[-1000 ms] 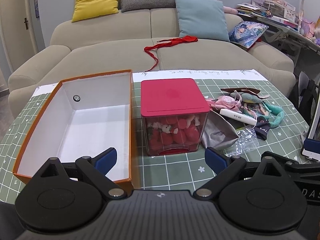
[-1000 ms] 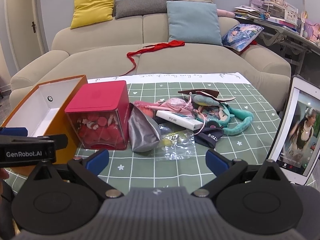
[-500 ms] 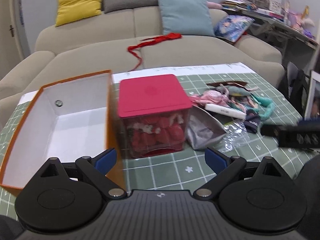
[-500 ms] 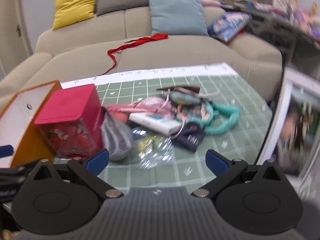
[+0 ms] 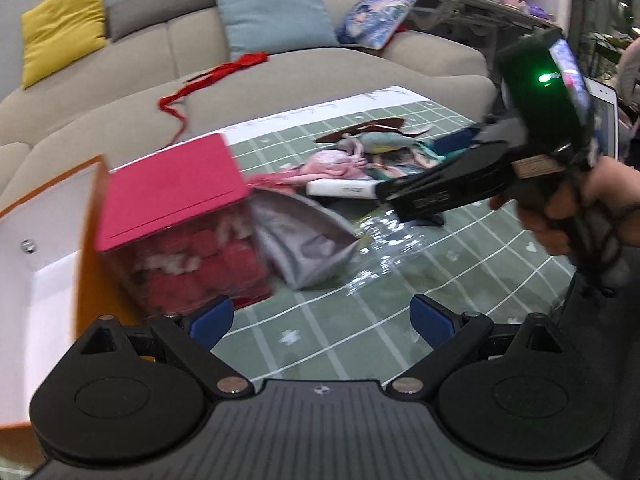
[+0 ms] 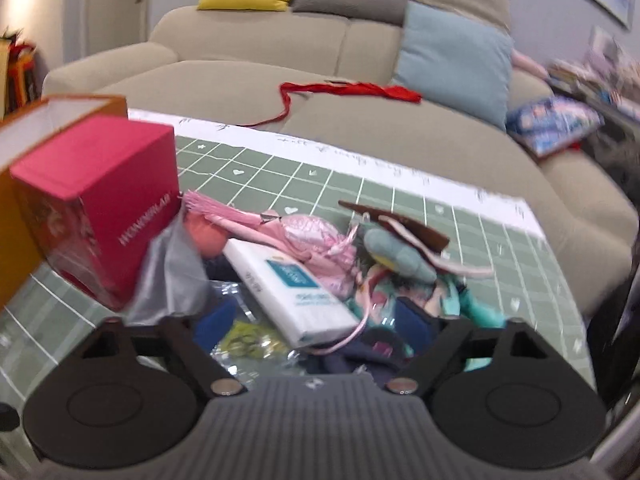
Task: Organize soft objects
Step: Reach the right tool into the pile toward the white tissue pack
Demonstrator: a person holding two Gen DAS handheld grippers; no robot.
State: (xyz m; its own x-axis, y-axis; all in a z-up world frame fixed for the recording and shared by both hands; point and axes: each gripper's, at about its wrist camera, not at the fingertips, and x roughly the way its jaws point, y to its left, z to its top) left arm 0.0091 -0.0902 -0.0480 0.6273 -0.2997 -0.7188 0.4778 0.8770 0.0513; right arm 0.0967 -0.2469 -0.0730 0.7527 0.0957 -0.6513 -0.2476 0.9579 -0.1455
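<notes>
Left tongs [image 5: 320,318]: jaws wide apart, nothing between them, hanging over the green-grid worktop [image 5: 460,264], now nearer the red-lidded box [image 5: 176,216] than a second ago. Right tongs [image 6: 316,328]: jaws have just been narrowing, nothing pinched, now low over the soft pile [image 6: 336,264]; clear wrapper [image 6: 248,340] and dark cloth [image 6: 360,354] lie between the tips, no contact visible. White tissue pack [image 6: 292,280] lies on the pile, grey pouch [image 6: 172,276] touches the red box. Orange box [image 5: 44,248] open, left of the red box. Sofa [image 6: 360,128] behind.
</notes>
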